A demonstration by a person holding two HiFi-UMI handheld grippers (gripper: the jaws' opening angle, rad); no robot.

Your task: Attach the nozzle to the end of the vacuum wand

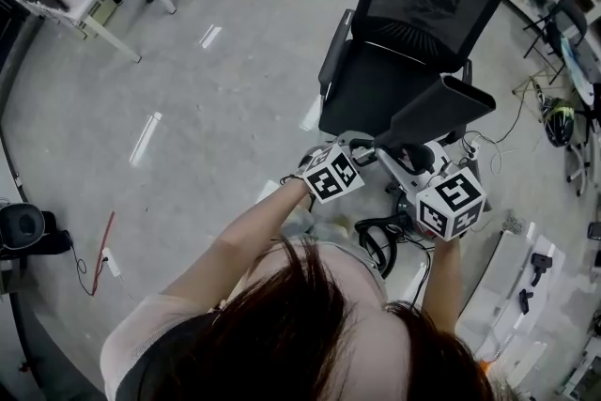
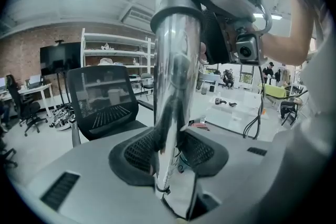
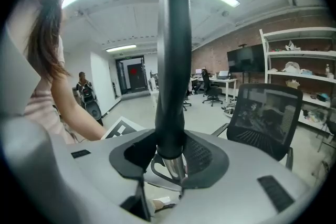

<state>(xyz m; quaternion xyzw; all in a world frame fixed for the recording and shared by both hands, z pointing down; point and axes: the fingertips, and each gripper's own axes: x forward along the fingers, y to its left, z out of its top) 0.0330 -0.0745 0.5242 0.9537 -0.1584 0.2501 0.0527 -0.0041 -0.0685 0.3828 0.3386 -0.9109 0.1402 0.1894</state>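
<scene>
The office chair (image 1: pixel 394 61) fills twelve o'clock in the head view; in front of it the vacuum wand (image 2: pixel 176 86), a stiff and probably slippery metal tube, is pinched by the left gripper (image 2: pixel 169 152) jaws; the dark nozzle (image 3: pixel 172 60), likely light rigid plastic, points toward two o'clock, the right gripper (image 3: pixel 170 157) jaws clamped on its collar; hold close to the joint and push straight.

The wand (image 2: pixel 176 76) was shiny silver and the nozzle (image 1: pixel 439 109) dark grey. The marker cubes (image 1: pixel 331 174) bore black squares on white; the office chair (image 1: pixel 404 33) was black mesh.
</scene>
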